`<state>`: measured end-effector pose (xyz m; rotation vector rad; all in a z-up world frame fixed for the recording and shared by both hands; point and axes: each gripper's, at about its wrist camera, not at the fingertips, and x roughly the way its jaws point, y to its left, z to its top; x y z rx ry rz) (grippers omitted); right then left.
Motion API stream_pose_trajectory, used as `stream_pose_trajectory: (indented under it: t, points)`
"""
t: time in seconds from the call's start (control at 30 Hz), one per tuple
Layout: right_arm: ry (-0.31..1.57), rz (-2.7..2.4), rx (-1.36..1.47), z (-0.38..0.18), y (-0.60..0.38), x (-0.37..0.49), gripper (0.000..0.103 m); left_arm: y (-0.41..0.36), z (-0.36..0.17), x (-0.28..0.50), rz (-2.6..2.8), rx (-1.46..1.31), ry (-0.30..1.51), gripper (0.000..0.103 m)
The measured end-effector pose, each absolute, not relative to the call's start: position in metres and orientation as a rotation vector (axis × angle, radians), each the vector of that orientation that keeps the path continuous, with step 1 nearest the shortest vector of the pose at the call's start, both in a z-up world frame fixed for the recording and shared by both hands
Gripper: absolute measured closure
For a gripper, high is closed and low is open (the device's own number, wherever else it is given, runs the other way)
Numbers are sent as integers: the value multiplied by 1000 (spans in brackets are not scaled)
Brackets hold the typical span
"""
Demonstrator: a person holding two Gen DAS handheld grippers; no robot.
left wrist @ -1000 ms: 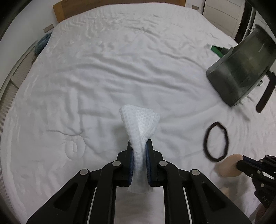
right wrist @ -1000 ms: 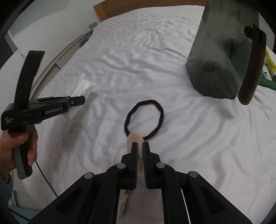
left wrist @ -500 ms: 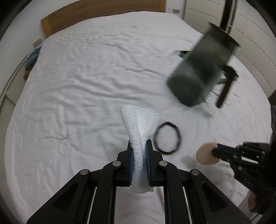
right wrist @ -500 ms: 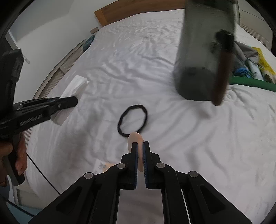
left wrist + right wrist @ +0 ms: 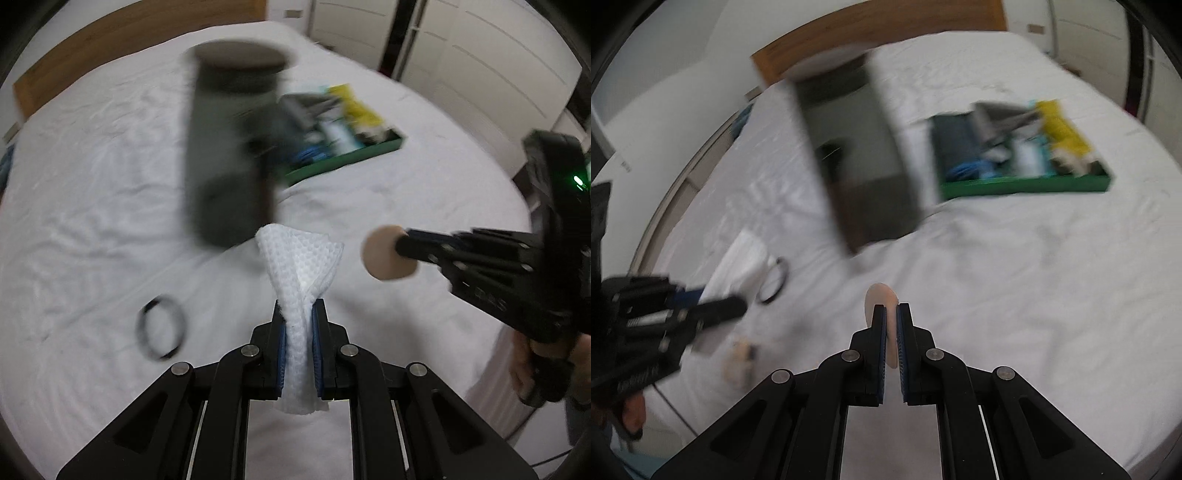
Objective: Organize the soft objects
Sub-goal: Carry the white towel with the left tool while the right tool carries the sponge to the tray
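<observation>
White waffle-weave cloth (image 5: 300, 275), limp and light, is pinched mid-fold by the left hand-held gripper (image 5: 298, 334), while the right hand-held gripper (image 5: 891, 325) clamps what looks like a soft beige puff (image 5: 881, 295) by its edge.

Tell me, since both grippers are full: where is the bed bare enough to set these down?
Bare sheet lies in front of the green tray and right of the dark container. The tray looks packed; the hair tie occupies the near left.

Beyond the fingers, a white bed sheet (image 5: 110, 155), rumpled. Farther off, a wooden headboard (image 5: 122, 51) along the bed's far end. Off to the right, pale wardrobe doors (image 5: 480, 62), blurred.
</observation>
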<state>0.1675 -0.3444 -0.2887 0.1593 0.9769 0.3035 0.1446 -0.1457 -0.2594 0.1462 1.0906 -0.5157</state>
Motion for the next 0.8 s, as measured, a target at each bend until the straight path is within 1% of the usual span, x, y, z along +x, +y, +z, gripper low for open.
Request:
stream_pose_trajectory:
  t: [0.2,0.33,0.53,0.8]
  points:
    - [892,232,133,-266,-418,222,98,-237,-236,203,-517,88,1009,94]
    - [855,218,122,-265,-454,274,98,-278,-236,254,-467,64,980,94]
    - [859,207,129,-289,-485,341,98,-316,-263,326,-360,31,1003,94]
    - [915,209,147,-334,-502,404,98,-350,-314,368,-293,-16,1090,94]
